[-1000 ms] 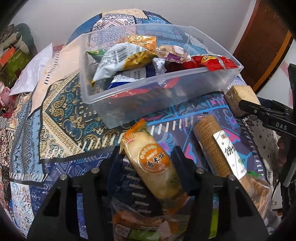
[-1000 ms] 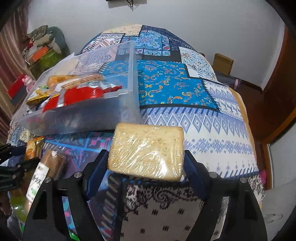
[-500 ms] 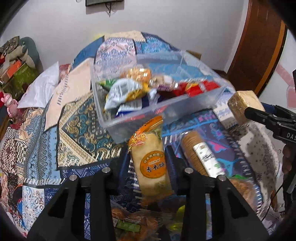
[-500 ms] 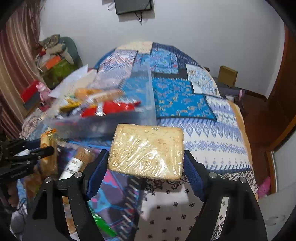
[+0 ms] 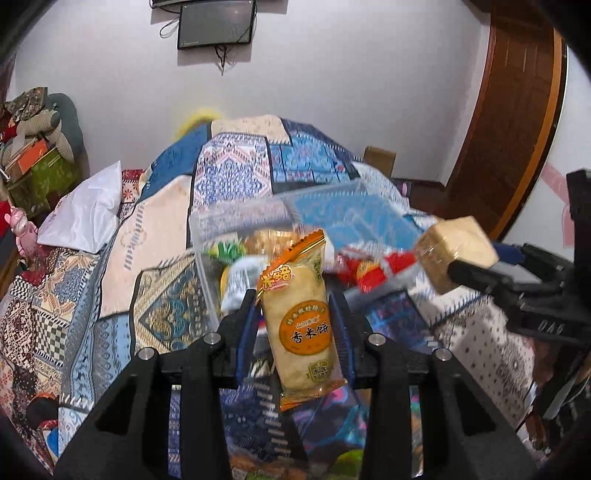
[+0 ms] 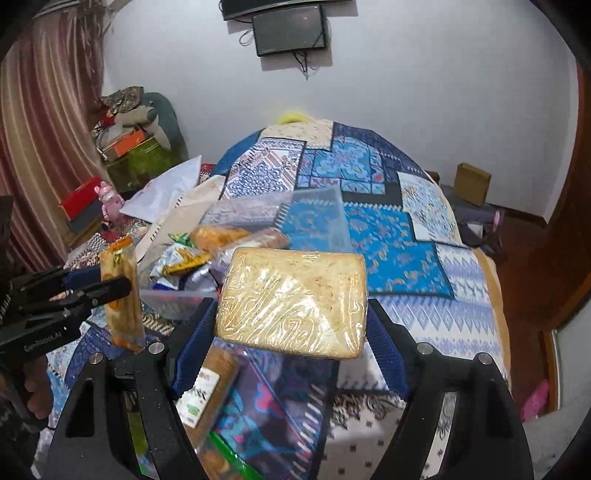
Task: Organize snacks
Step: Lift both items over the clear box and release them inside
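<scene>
Two handheld grippers hang in the air above a bed spread with a patchwork quilt (image 6: 391, 236), each carrying a wrapped snack. The left gripper (image 5: 295, 321) is clamped across the middle of an orange-labelled rice cracker packet (image 5: 301, 325), which stands nearly upright between the blue finger pads (image 5: 245, 332) with its crimped top pointing away from the camera and its lower end hanging below the fingers. The right gripper (image 6: 291, 328) is closed on a rectangular biscuit block in clear wrap (image 6: 293, 299), held flat and broadside, its long edges pressed between the two pads. Beyond both snacks sits a clear plastic bin (image 5: 280, 206), blurred in both views, resting on the quilt and already loaded with mixed packets, among them a red wrapper (image 5: 373, 269) and a white-and-yellow bag (image 6: 177, 262). From the left wrist camera the biscuit block (image 5: 456, 253) appears at right, level with the near right corner of the bin. From the right wrist camera the cracker packet (image 6: 122, 291) shows at left, just short of the bin's near wall. A brown round-biscuit roll with a white label (image 6: 207, 387) lies on the quilt below the right gripper. A dark screen (image 6: 291, 31) hangs on the white wall behind
</scene>
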`<state>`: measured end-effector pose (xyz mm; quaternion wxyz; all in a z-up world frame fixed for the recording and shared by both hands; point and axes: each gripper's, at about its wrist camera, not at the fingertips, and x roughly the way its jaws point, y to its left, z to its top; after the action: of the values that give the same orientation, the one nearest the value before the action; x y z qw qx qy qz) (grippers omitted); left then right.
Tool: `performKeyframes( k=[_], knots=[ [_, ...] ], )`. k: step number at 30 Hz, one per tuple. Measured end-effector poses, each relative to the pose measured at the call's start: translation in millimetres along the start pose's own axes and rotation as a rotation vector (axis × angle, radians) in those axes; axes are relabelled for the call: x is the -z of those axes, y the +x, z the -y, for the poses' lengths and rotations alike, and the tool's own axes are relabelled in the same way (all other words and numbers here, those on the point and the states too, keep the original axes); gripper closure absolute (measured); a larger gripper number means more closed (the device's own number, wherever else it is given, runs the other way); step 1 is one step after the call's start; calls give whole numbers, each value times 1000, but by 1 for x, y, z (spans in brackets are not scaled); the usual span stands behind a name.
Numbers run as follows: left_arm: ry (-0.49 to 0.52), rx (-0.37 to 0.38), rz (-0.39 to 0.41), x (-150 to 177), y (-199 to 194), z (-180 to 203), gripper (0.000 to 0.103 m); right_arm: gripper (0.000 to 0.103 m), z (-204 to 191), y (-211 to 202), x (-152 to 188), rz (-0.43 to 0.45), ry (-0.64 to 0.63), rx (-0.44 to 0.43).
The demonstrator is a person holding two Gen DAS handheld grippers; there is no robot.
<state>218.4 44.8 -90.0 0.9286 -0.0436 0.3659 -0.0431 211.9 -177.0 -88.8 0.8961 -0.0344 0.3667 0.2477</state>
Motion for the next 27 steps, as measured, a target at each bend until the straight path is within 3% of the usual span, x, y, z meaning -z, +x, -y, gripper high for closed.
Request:
performKeyframes(
  k=[11,18,24,27],
  knots=[
    [-33,-14,67,-44,19,-2,65,27,-6,32,-31,-4,24,-28],
    [-40,-40,24,-64,54,-2,65,29,-12,47,-44,1,-4,4],
    [-6,-98,14,-60,69,5,52,28,-16,52,-50,-6,-30,37],
    [-24,-73,20,-59,64,-2,45,28,-16,52,-56,-3,-44,57]
  ],
)
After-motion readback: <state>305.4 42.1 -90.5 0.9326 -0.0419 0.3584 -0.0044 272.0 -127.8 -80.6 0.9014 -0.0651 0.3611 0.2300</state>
